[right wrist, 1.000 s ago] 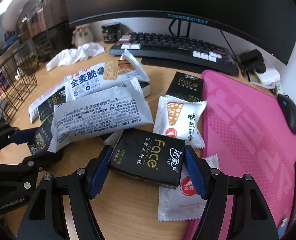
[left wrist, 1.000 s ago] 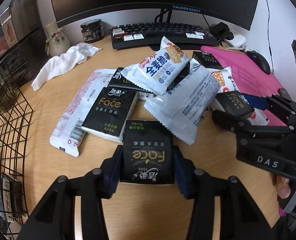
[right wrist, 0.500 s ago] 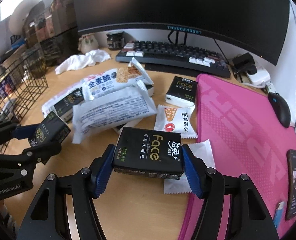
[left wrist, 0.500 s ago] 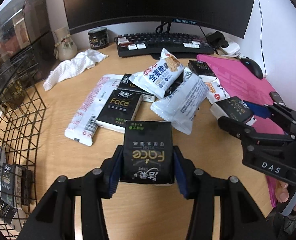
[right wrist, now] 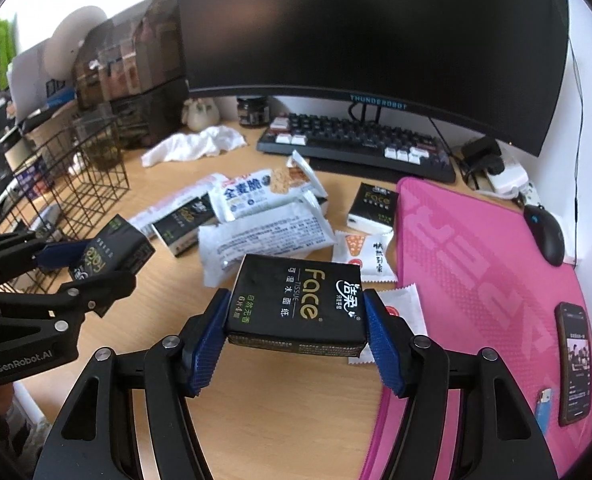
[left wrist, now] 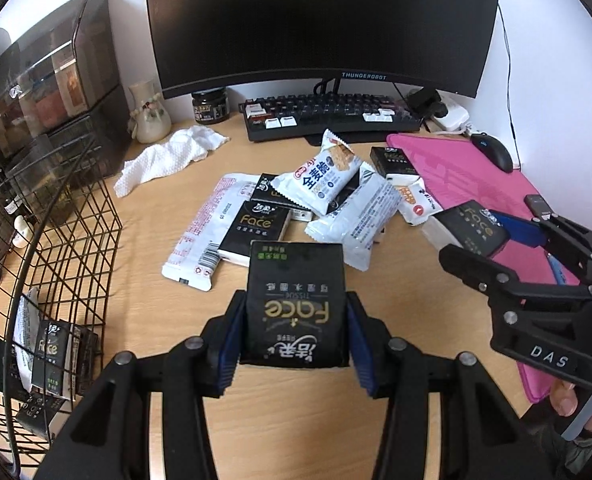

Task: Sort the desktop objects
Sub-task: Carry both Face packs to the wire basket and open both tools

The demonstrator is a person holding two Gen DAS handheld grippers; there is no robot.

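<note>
Both tissue packs have risen off the counter since a second ago, and the snack pile now lies farther below them. The left gripper has its jaws closed on 1 black tissue pack, pads pressing its 2 long sides, the pack held above bare counter just in front of the pile. The right gripper clamps a second black tissue pack the same way, above the counter at the pile's pink-mat side.

These packs look light and soft: film over folded paper, so they should dent under the pads rather than slip, and nothing in them is likely to break. Holding across the narrow width near the middle, as now, seems the safest place.

Around the pile lie more of the same: 1 tissue pack on the counter at its near left, another beside the pink mat, with white snack bags stacked over the middle. The wire basket, left of the pile, already holds similar packs. Its raised rim is what I judge the left pack must clear; the 2 grippers also sit close together.
</note>
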